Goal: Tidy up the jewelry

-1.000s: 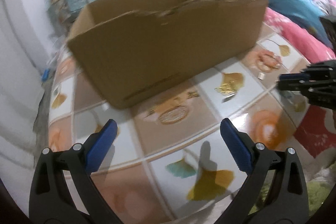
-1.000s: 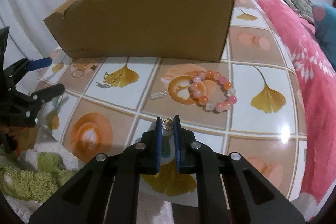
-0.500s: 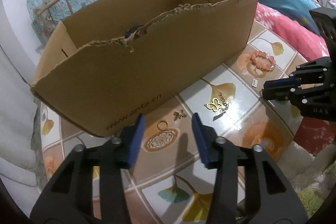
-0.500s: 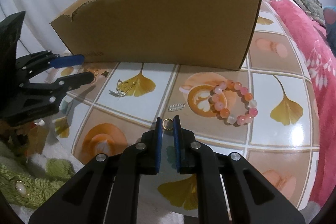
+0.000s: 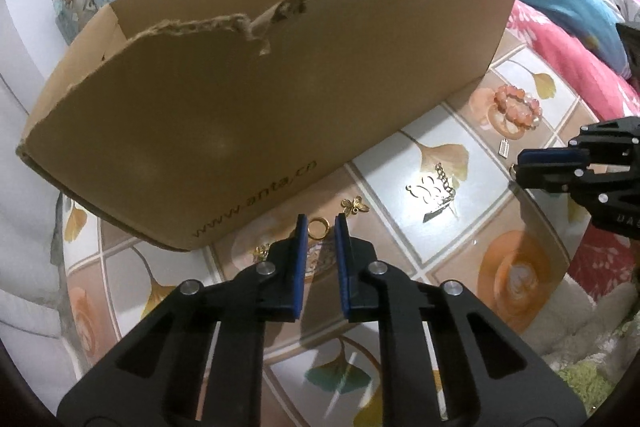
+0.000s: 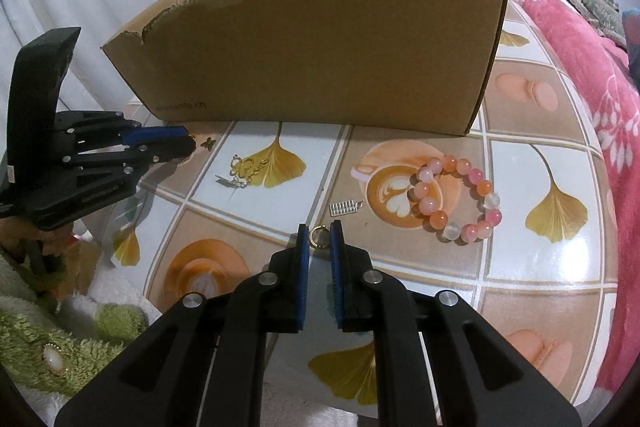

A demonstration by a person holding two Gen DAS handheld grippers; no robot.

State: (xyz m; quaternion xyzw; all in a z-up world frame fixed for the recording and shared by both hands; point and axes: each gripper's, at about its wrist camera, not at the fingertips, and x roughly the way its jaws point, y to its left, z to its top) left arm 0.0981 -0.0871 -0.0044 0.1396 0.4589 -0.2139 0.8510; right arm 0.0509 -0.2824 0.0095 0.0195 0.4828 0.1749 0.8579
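Observation:
A small gold ring (image 5: pixel 319 236) lies on the tiled table (image 5: pixel 400 163) at the foot of the cardboard box (image 5: pixel 280 87). My left gripper (image 5: pixel 320 223) is closing around it, with the blue pads close on either side and a slight gap still showing. My right gripper (image 6: pixel 319 231) is shut on a second gold ring (image 6: pixel 311 237), held upright at its tips above the table. A pink bead bracelet (image 6: pixel 456 199), a silver bar charm (image 6: pixel 344 207) and a gold butterfly chain (image 6: pixel 246 167) lie in front of the box (image 6: pixel 320 47).
A small gold flower charm (image 5: pixel 355 205) lies just beyond the left gripper, and another gold piece (image 5: pixel 262 251) sits beside its left finger. A pink blanket (image 6: pixel 580 47) borders the table on the right. A green fluffy cloth (image 6: pixel 40 339) lies at the near left edge.
My left gripper went from wide open to nearly shut and moved in toward the box's foot, bringing the ring between its tips. The right gripper kept its grip on its ring.

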